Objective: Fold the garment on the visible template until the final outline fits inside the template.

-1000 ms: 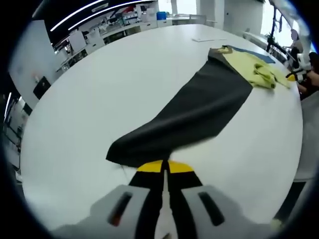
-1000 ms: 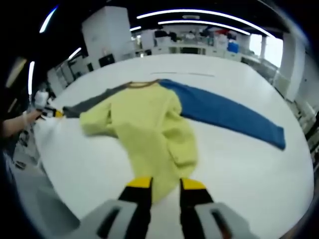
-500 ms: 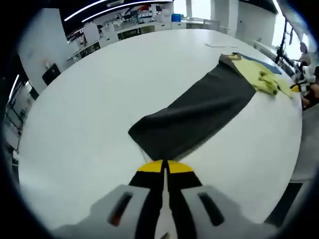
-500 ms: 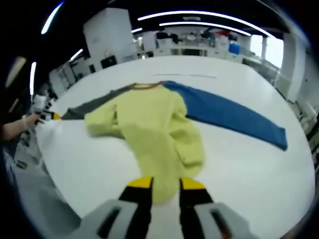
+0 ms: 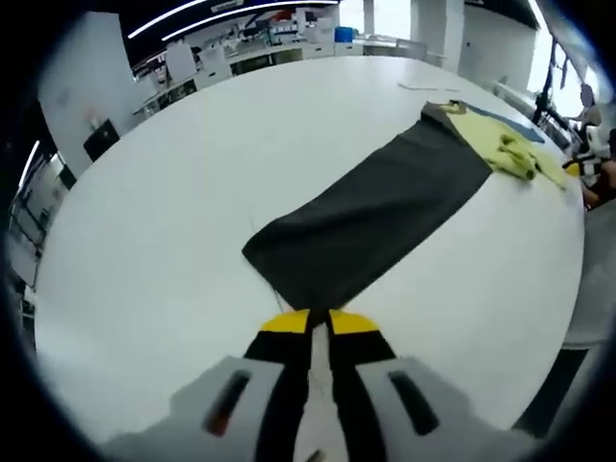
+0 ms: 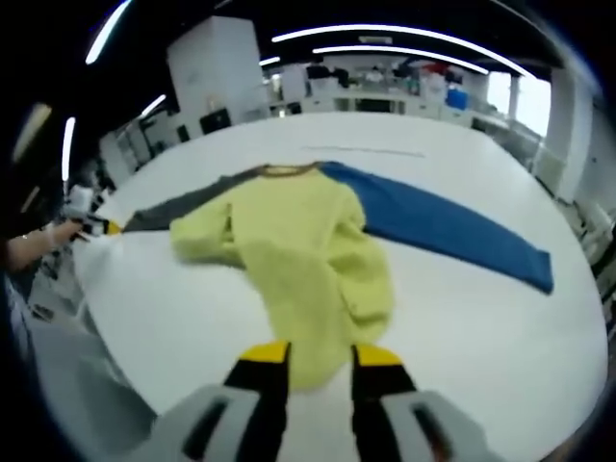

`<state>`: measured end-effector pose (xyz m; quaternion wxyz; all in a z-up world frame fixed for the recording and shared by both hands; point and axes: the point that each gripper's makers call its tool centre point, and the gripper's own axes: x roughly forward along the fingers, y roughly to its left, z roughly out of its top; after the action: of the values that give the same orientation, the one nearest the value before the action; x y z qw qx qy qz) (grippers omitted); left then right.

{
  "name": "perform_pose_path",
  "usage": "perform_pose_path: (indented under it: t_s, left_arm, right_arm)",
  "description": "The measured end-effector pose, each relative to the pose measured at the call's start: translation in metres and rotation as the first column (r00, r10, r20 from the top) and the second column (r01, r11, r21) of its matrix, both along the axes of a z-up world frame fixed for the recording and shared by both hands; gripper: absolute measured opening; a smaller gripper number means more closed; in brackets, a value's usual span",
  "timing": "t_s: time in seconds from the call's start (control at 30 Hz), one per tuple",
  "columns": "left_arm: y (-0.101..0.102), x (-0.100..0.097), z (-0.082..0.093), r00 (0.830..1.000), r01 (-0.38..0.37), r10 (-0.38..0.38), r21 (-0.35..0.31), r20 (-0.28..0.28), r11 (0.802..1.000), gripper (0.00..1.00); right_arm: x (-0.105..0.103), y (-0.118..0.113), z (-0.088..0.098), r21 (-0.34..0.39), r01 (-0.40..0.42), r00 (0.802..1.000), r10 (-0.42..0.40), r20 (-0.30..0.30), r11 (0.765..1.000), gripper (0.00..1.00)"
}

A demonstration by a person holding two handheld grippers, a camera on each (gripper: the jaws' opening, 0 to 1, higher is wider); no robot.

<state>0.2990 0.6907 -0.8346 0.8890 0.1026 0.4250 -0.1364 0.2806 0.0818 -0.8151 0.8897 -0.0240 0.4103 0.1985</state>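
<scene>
- On the white table (image 5: 164, 192), as the left gripper view has it, a long dark grey sleeve (image 5: 371, 221) of the garment lies flat, running from its near cuff end away toward the yellow body (image 5: 505, 144) at the table's far right edge; a sliver of blue sleeve (image 5: 510, 115) shows just beyond the yellow.
- Left gripper (image 5: 315, 322): its yellow-tipped jaws stand almost together with only a thin slit between them, nothing held; the tips sit just short of the grey sleeve's cuff end, and I cannot tell whether they touch the cloth.
- Beyond the yellow body, at the table edge, the other gripper shows small beside a person's hand (image 5: 602, 178).
- Across the same table (image 6: 462, 327), the right gripper view shows the yellow body (image 6: 298, 260) rumpled in the middle; the blue sleeve (image 6: 452, 231) stretches flat to its right and the grey sleeve (image 6: 183, 204) to its left.
- Right gripper (image 6: 320, 358): jaws parted, straddling the near hem of the yellow body; whether they pinch it I cannot tell.
- Left of the grey sleeve, a person's hand (image 6: 38, 241) holds the other gripper at the table edge.
</scene>
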Motion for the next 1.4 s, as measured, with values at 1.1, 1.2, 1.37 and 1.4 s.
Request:
perform_pose_path:
  t_s: [1.1,1.2,1.37,1.4]
  left_arm:
    - [-0.216,0.019,0.038,0.961,0.275,-0.253,-0.329,0.109,0.903,0.57]
    - [-0.244,0.019,0.038,0.956,0.292,-0.271,-0.383,0.109,0.876,0.53]
    - [-0.289,0.027,0.037,0.952,0.303,-0.283,-0.456,0.114,0.837,0.5]
    - [-0.296,0.028,0.037,0.953,0.301,-0.283,-0.475,0.112,0.827,0.49]
  right_arm:
    - [-0.029,0.015,-0.017,-0.043,-0.076,0.996,0.074,-0.042,0.996,0.43]
    - [-0.03,0.014,-0.019,-0.043,-0.069,0.997,0.067,-0.047,0.997,0.43]
    - [-0.03,0.015,-0.018,-0.039,-0.066,0.997,0.064,-0.051,0.997,0.42]
    - [-0.03,0.016,-0.018,-0.038,-0.065,0.997,0.063,-0.051,0.997,0.42]
